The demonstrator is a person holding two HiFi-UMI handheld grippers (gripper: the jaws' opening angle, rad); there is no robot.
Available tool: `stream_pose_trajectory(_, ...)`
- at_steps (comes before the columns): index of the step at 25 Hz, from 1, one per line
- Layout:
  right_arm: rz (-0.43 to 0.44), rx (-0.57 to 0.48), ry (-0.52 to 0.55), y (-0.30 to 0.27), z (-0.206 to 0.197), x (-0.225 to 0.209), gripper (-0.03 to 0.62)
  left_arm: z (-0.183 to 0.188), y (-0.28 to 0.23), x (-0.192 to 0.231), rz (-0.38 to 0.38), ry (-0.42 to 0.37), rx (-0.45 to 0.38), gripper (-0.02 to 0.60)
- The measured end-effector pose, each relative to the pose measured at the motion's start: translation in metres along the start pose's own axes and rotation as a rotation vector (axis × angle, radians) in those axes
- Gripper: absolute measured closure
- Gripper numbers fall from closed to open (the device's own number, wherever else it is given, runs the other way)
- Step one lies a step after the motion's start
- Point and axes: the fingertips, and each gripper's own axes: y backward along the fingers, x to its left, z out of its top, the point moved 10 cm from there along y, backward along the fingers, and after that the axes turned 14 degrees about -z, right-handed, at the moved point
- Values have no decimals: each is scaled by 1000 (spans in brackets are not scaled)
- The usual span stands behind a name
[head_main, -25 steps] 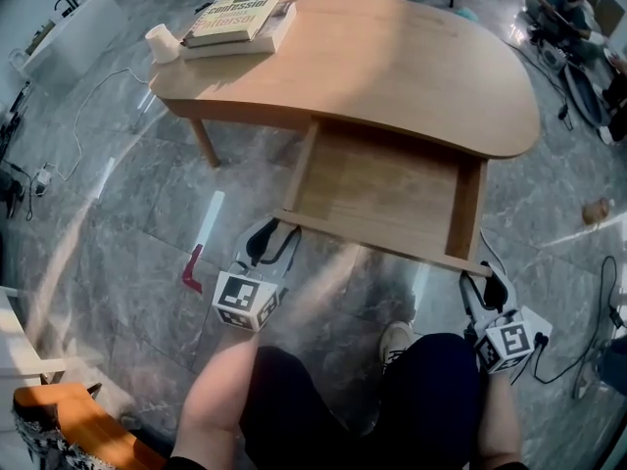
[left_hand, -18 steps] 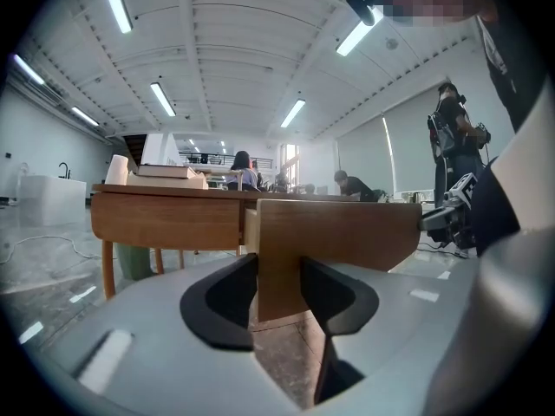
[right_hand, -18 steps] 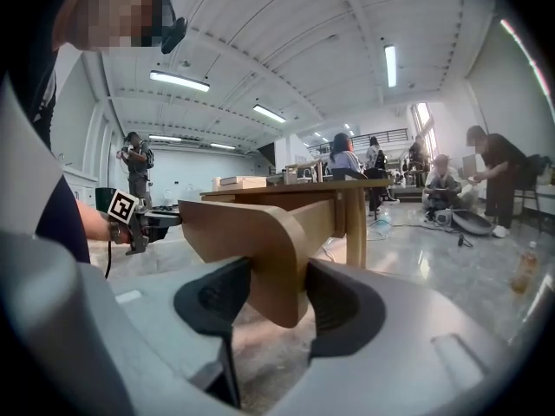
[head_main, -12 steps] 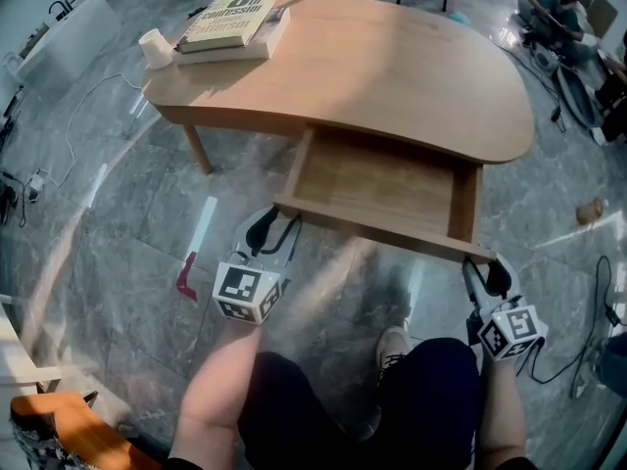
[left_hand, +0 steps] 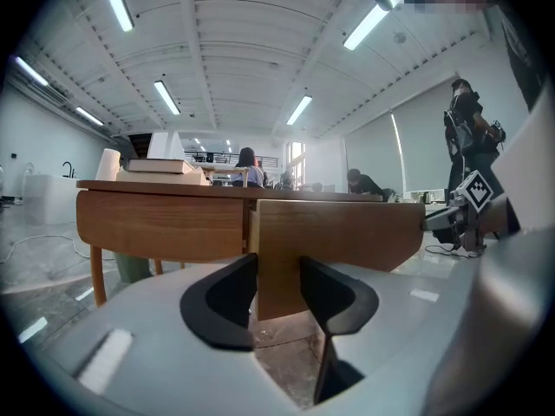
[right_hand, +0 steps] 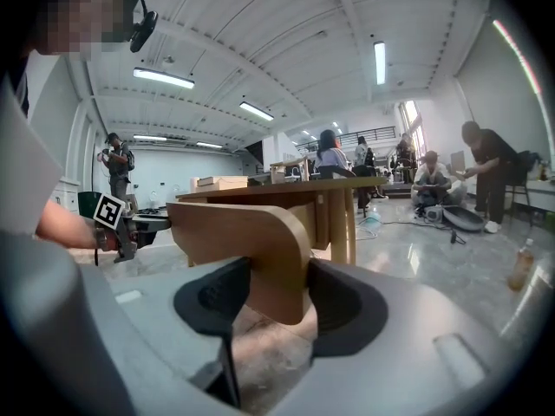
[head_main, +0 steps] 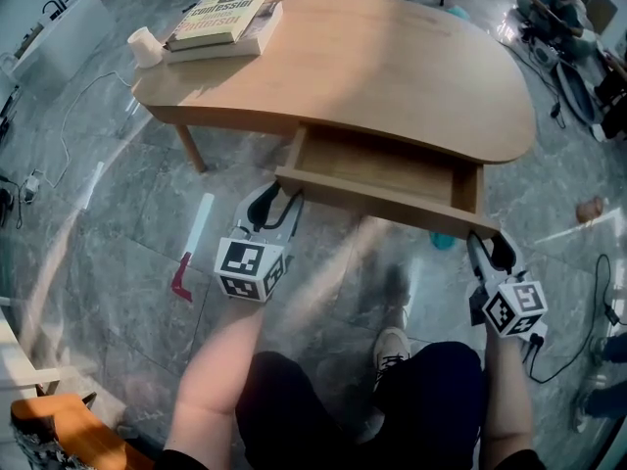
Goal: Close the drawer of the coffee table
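The wooden coffee table (head_main: 392, 57) has its drawer (head_main: 382, 167) partly pulled out toward me. My left gripper (head_main: 277, 202) stands at the left end of the drawer front (head_main: 377, 200), jaws apart, tips against the panel. My right gripper (head_main: 493, 250) stands at the right end the same way. In the left gripper view the left gripper (left_hand: 277, 271) frames the drawer front (left_hand: 347, 232), which runs on past the right jaw. In the right gripper view the right gripper (right_hand: 279, 280) frames the rounded corner of the drawer front (right_hand: 243, 228). Neither gripper clamps anything.
Two stacked books (head_main: 220, 18) and a paper cup (head_main: 145, 45) sit on the table's far left corner. On the grey stone floor lie a red-handled tool (head_main: 184, 272), a teal object (head_main: 443, 240) and cables (head_main: 69, 135). My legs and a shoe (head_main: 392, 346) are below. People (head_main: 558, 3) crouch at the back right.
The drawer has slid further in under the tabletop. Both grippers have moved forward with its front panel.
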Motion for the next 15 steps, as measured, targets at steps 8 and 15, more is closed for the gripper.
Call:
stream_pose_trajectory(8, -36, -12, -10, -31, 11, -9, 390, 7, -32, 14, 38, 25, 5, 414)
stream_pose_trajectory(15, -80, -5, -26, -59, 20, -17, 390, 14, -59, 22, 91, 40, 28, 417)
